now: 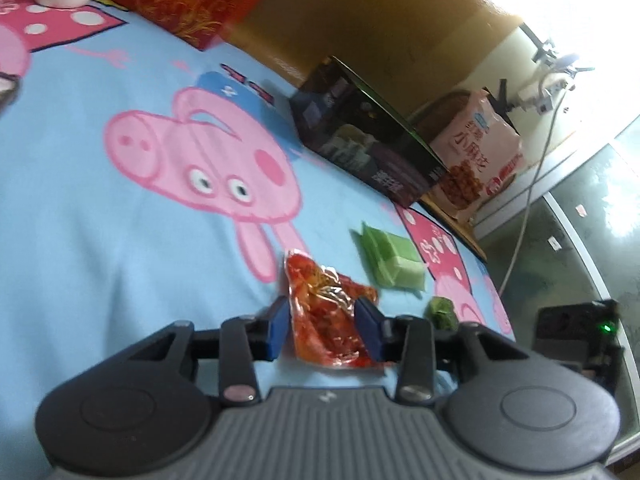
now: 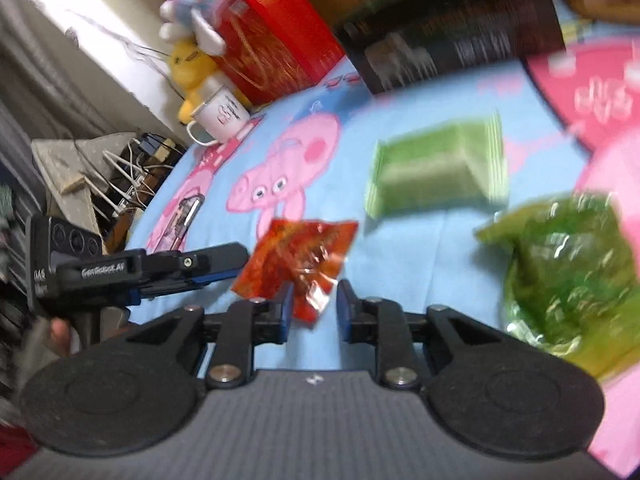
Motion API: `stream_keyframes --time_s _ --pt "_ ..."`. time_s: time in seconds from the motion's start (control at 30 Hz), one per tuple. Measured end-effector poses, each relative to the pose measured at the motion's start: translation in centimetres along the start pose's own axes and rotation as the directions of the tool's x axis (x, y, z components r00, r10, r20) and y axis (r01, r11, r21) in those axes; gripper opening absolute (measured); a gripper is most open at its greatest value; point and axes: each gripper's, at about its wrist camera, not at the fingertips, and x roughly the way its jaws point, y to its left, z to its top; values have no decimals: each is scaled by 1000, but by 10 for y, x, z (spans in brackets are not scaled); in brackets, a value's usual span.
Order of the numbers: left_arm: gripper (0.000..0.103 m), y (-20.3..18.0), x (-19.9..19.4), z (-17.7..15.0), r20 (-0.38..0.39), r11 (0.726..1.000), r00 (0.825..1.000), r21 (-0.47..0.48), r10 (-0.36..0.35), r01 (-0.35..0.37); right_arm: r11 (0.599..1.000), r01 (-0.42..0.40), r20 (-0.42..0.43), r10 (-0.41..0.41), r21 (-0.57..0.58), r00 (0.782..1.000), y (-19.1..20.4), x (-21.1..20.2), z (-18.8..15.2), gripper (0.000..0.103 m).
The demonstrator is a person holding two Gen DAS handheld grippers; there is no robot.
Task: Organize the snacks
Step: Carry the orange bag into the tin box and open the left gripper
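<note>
Left wrist view: the left gripper (image 1: 322, 330) stands with its jaws partly apart. The red snack packet (image 1: 328, 312) lies on the blue cartoon-print cloth (image 1: 100, 208) between the blue pads (image 1: 278, 330). The lower end of the packet is hidden behind the gripper body. Whether either pad touches the foil cannot be told.

Right wrist view: the right gripper (image 2: 311, 310) shows a narrow gap between its jaws. One corner of the same red snack packet (image 2: 298, 256) reaches into that gap; contact with the pads is not clear because of blur. The left gripper (image 2: 216, 264) enters from the left, its fingers at the opposite edge of the packet.

Just beside the right gripper, on its right, lies a green foil packet (image 2: 568, 276), blurred and partly cut off by the gripper body. In the left wrist view only a small part of it (image 1: 442, 312) shows above the finger linkage.

Further out lies a green wrapped block (image 2: 436, 168), apart from the red packet.

At the far edge of the cloth stand a dark carton (image 1: 360, 136), a red box (image 2: 276, 36) and a white mug (image 2: 218, 116). A pink snack bag (image 1: 476, 152) stands behind the carton, partly hidden. Print on all of them is illegible.
</note>
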Motion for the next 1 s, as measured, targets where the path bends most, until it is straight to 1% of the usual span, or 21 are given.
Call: stream_keyframes --time_s 0.07,0.13,0.17,0.2,0.23,0.3,0.37,0.4,0.47,0.5,0.53,0.63,0.7,0.77,0.83,0.9,0.93,1.0 --pt "30 -3 6 -2 -7 1000 1000 -2 -10 10 998 -41 8 41 52 999 -4 2 -1 25" --pt "24 -6 6 -4 12 1000 1000 19 14 -15 994 -71 26 69 87 997 -6 4 -2 26" --pt "19 -5 5 -5 15 1000 1000 20 23 -24 990 -93 32 90 109 995 -8 4 -3 27" --pt "10 -3 4 -5 15 999 999 14 30 -30 985 -114 39 110 131 993 -11 3 -3 28" --pt "8 2 4 -5 13 1000 999 -2 30 -30 980 -135 48 129 146 991 -13 3 -4 29" --pt "4 12 2 -5 4 999 1000 -54 -5 5 978 -152 59 145 142 988 -13 2 -2 29" --pt "4 17 0 -7 0 996 1000 -88 -29 28 977 -177 64 170 121 983 -11 -2 -3 30" --pt "4 18 -1 -8 1 994 999 -98 -39 39 979 -174 65 168 104 984 -7 -2 -3 32" --pt "4 16 -6 -8 6 991 998 -115 -70 70 991 -123 71 119 50 990 -1 -6 -2 37" --pt "4 14 -8 -7 11 990 997 -115 -81 82 996 -90 71 88 25 994 0 -8 -3 40" --pt "4 11 -11 -6 18 990 996 -109 -91 93 997 -75 75 74 15 994 0 -12 -3 43" --pt "4 2 -16 -3 28 991 995 -84 -100 102 997 -75 83 72 28 994 -9 -19 -5 52" --pt "4 -3 -15 -1 21 991 994 -80 -104 106 996 -87 82 84 37 993 -13 -22 -8 53" --pt "4 -6 -14 1 13 989 993 -88 -118 118 996 -88 79 89 -13 993 -9 -26 -14 59" --pt "4 -9 -14 3 10 988 992 -91 -127 127 992 -65 75 73 -109 994 4 -24 -20 68" --pt "4 -13 -15 5 10 987 991 -88 -131 131 982 -49 65 62 -185 996 16 -17 -22 70" --pt "4 -16 -15 5 10 987 991 -86 -136 137 977 -49 59 62 -206 996 18 -13 -21 70" --pt "4 -18 -18 5 11 985 989 -86 -147 147 977 -61 54 74 -204 996 18 -6 -17 70"
